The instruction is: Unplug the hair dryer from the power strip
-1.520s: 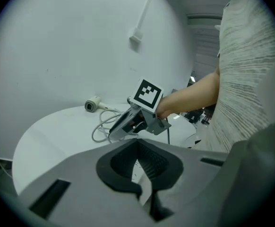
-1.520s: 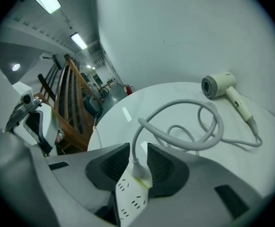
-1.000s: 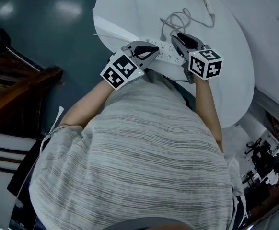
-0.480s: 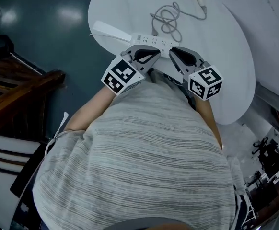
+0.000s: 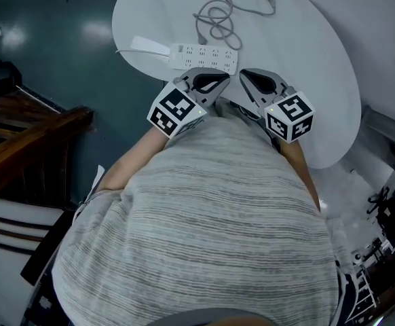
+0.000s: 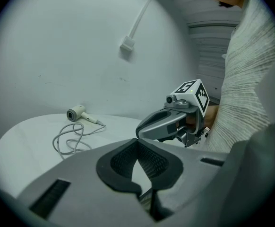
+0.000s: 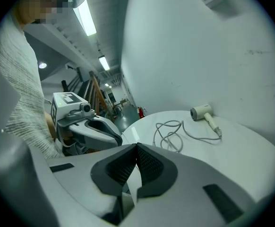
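A white power strip [image 5: 204, 57] lies near the front of a round white table [image 5: 320, 60]. Beyond it the hair dryer's grey cord [image 5: 214, 20] lies in a loose coil, its loose end on the tabletop just behind the strip and in no socket that I can see. Both gripper views show the white hair dryer [image 6: 76, 113] [image 7: 202, 112] on its side at the far edge, with its cord [image 6: 70, 139] [image 7: 170, 133]. My left gripper [image 5: 219, 81] [image 6: 137, 144] and right gripper [image 5: 245, 76] [image 7: 136, 148] hover side by side at the near edge, both shut and empty, short of the strip.
A flat white piece [image 5: 145, 46] joins the strip's left end. Dark wooden furniture [image 5: 34, 134] stands on the dark floor to the left. A white wall rises behind the table, with a box and cable [image 6: 128, 45] on it. Each gripper shows in the other's view.
Both grippers have drawn back from over the power strip to the table's near edge. The right jaws have gone from open to shut. The strip and cord lie farther ahead.
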Tool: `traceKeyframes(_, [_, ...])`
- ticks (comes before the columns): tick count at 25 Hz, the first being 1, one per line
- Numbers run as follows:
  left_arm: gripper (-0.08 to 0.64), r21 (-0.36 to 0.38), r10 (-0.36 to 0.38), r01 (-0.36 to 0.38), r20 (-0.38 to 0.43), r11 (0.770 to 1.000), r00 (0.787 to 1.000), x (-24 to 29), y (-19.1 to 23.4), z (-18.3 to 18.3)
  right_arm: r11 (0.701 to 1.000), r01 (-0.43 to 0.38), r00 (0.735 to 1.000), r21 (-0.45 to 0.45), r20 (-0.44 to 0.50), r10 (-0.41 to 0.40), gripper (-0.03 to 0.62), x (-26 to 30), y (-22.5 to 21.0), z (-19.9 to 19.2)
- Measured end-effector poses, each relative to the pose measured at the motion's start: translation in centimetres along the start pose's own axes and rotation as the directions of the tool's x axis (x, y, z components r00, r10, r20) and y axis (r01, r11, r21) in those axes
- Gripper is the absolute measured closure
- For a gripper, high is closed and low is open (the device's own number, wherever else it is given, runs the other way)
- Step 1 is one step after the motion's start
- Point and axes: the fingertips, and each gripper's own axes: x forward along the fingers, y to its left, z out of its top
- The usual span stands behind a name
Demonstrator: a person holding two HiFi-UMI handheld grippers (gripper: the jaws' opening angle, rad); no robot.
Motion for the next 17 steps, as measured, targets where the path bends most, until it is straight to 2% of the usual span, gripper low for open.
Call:
traceKeyframes(7, [0.554,0.011,-0.032,0.032,0.001,0.999,0.999,2.4,-2.4,0.6,1.0,0.029,1.0,0.001,0.006,-0.029,0.568,-3.2,-1.2,-1.1])
traceKeyframes(17, [0.554,0.019,-0.054,0.055,-0.026,0.998,0.998,6.1,-3.4,1.0,0.998,0.057,0.998,0.031,0.013,-0.058,0.568,-5.8,-3.8,-2.4])
